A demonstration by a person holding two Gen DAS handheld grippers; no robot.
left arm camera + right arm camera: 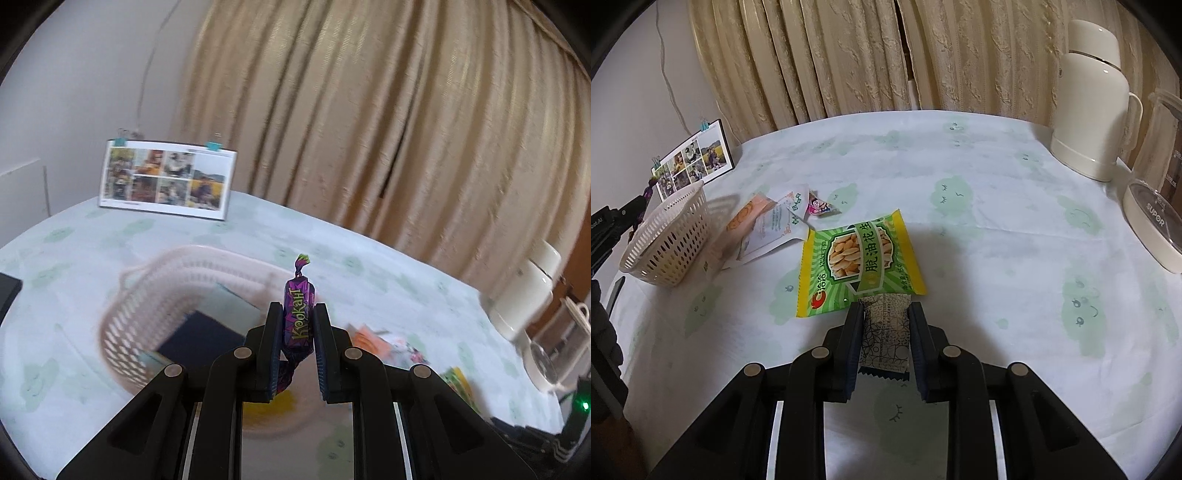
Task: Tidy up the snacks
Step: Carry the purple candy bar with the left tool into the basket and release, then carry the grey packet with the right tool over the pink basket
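Left wrist view showed the left gripper (298,314) with its jaws clamped on a purple twist-wrapped candy (297,319), which stood upright between them, its twisted top pointing to 12 o'clock. Below and behind the candy sat a pale slotted basket (122,325), blurred, holding a dark blue packet (201,339) and a light blue one beside it. At 3 o'clock from the jaws lay a blurred orange packet (365,338) on the bench (369,254), which was covered by a white cloth with green cloud prints. A photo card (166,179) stood at 10 o'clock near the far edge, and a cream thermos (524,291) stood at 3 o'clock. Right wrist view showed the right gripper (885,317) with its jaws closed on a beige patterned snack bar (885,332), held just above the cloth. Directly ahead at 12 o'clock, just beyond the bar's far end, lay a green peanut packet (857,260). At 10 o'clock were a white sachet (772,229), an orange packet (744,216) and a small pink candy (822,208), close together, with the basket (665,243) farther left. A glass kettle (1160,206) stood at 2 o'clock beside the thermos (1089,99).
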